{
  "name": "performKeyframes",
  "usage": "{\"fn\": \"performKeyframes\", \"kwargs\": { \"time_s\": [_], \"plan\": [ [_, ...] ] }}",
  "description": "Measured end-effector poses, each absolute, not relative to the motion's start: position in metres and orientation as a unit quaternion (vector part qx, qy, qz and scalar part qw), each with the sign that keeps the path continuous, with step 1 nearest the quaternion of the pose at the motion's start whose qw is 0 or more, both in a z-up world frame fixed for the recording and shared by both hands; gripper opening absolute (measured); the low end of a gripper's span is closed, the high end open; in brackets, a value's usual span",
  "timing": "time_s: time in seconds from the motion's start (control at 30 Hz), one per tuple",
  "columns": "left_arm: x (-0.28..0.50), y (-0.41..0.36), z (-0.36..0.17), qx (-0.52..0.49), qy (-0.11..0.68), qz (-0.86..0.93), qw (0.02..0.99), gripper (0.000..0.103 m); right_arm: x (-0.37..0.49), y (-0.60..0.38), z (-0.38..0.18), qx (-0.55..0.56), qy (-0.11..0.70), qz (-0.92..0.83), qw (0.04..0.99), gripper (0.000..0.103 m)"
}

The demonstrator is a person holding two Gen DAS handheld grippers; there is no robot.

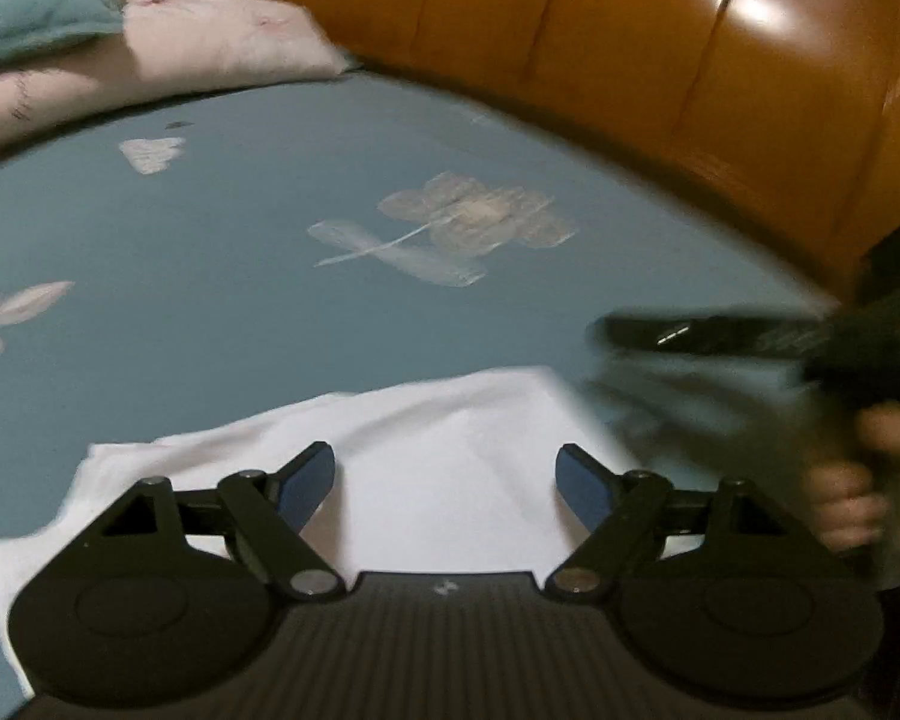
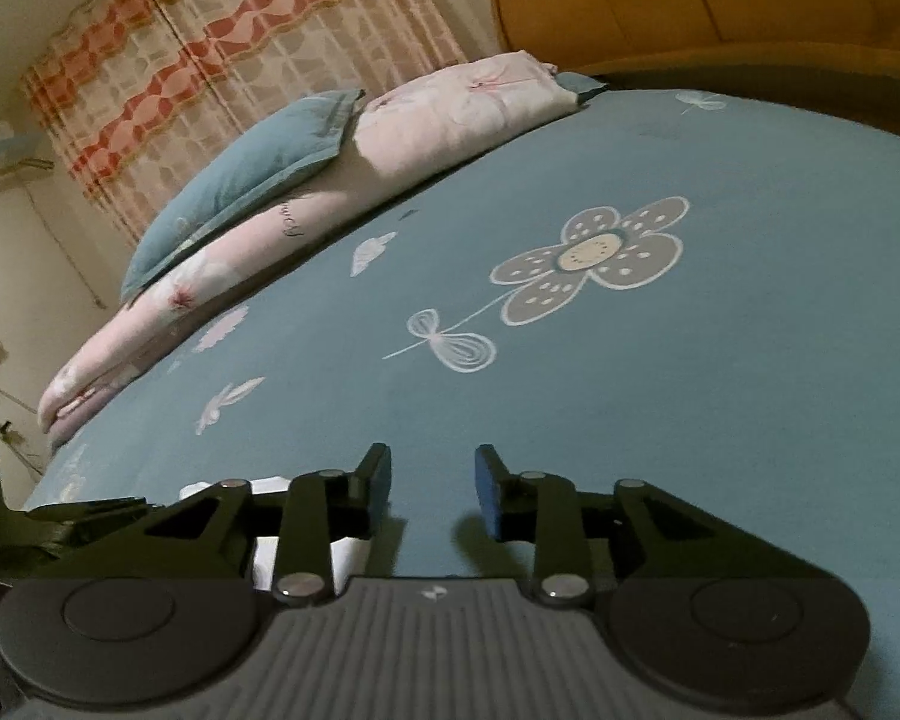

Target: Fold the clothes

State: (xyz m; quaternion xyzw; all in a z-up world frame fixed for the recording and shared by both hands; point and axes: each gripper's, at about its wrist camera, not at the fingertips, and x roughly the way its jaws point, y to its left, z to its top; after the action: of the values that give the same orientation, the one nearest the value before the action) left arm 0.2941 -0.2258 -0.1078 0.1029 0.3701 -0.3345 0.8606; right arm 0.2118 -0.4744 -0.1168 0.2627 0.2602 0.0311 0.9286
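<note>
On the blue flowered bed sheet (image 1: pixel 210 252) a white garment (image 1: pixel 450 468) is spread flat, directly beneath the left tool (image 1: pixel 444 480), whose jaws are held wide apart with nothing gripped. Beside the garment's right edge the right tool (image 2: pixel 432 486) is seen, partly parted and empty above bare sheet. A folded pink quilt (image 2: pixel 270 240) lies behind.

In the left wrist view the right gripper (image 1: pixel 720 336) is a dark smear, so its fingers cannot be made out there. The white garment (image 1: pixel 438 456) runs under the left gripper's body (its near edge hidden).
</note>
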Motion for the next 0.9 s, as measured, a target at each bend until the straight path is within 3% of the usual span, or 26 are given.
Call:
{"fn": "performKeyframes", "kwargs": {
  "time_s": [0.5,0.7,0.9],
  "plan": [
    [0.32,-0.238,-0.103,0.127,0.352,-0.258,0.891,0.088,0.196,-0.494,-0.102,0.278,0.23,0.02,0.933,0.053],
    [0.315,-0.232,-0.077,0.1,0.347,-0.249,0.899,0.086,0.192,-0.495,-0.102,0.283,0.228,0.028,0.931,0.054],
    [0.295,-0.246,-0.083,0.181,0.342,-0.243,0.89,0.087,0.189,-0.496,-0.102,0.288,0.226,0.028,0.93,0.057]
  ]
}}
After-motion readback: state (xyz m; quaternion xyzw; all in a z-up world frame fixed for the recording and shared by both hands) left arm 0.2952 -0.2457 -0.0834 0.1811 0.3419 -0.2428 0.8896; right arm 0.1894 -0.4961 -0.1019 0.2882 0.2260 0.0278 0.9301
